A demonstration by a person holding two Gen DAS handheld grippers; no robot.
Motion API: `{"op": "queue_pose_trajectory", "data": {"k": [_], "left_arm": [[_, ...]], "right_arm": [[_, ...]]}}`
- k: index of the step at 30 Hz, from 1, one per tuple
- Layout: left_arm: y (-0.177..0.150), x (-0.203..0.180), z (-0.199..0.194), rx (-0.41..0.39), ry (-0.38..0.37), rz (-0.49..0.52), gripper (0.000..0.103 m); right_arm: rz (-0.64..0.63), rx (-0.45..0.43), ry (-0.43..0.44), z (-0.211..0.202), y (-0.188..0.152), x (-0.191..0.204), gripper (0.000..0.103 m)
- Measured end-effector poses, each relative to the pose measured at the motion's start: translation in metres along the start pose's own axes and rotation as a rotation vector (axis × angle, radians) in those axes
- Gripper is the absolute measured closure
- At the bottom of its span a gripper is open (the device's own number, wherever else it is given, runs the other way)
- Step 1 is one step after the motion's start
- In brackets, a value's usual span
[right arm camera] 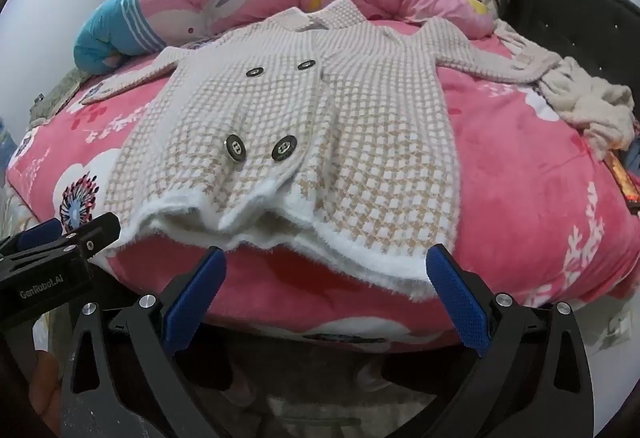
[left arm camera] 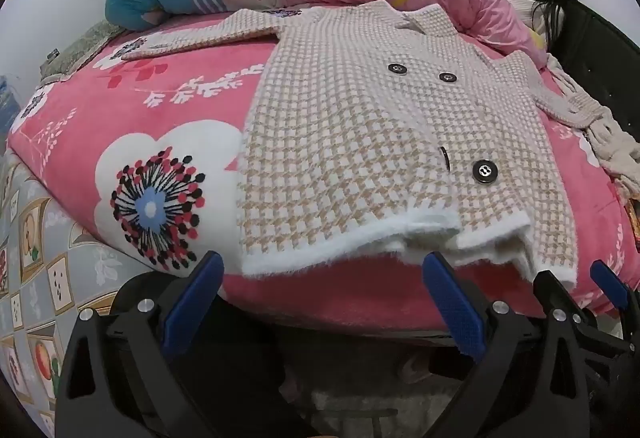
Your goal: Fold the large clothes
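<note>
While the coat lies flat, buttons up, on the bed with its white hem at the near edge, the left tool and right tool gape wide just short of that hem, gripping nothing.

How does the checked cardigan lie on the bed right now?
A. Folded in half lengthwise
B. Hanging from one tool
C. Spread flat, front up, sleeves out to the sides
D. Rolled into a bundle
C: the cardigan lies open on the pink bedspread, its buttons facing up and both sleeves stretched outward.
</note>
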State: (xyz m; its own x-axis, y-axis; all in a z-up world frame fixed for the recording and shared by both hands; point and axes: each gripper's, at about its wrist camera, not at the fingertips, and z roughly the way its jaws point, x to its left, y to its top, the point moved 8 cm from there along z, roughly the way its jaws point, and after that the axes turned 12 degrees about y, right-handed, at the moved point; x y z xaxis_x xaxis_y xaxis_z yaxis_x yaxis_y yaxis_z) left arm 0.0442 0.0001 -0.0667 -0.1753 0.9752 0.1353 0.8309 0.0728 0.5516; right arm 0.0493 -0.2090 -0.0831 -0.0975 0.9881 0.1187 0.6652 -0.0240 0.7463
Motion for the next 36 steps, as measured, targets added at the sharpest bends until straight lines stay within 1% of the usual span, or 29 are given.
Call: {"op": "queue_pose_trajectory", "data": {"k": [9, 15, 27, 36], "left_arm": [[0.002, -0.002, 0.001, 0.003, -0.001, -0.001, 0.005], [0.002, -0.011, -0.004, -0.004, -0.002, -0.003, 0.005], [0.003, -0.008, -0.005, -0.002, -0.007, -0.007, 0.005], [0.000, 0.003, 0.001, 0.003, -0.015, -0.013, 0.005]], "right_arm": [[-0.010, 0.004, 0.003, -0.002, 0.009, -0.001, 0.007], [-0.008, -0.016, -0.006, -0.004, 0.009, -0.002, 0.007], [-0.013, -0.022, -0.008, -0.004, 0.008, -0.001, 0.007], [-0.014, -0.023, -0.006, -0.003, 0.007, -0.002, 0.007]]}}
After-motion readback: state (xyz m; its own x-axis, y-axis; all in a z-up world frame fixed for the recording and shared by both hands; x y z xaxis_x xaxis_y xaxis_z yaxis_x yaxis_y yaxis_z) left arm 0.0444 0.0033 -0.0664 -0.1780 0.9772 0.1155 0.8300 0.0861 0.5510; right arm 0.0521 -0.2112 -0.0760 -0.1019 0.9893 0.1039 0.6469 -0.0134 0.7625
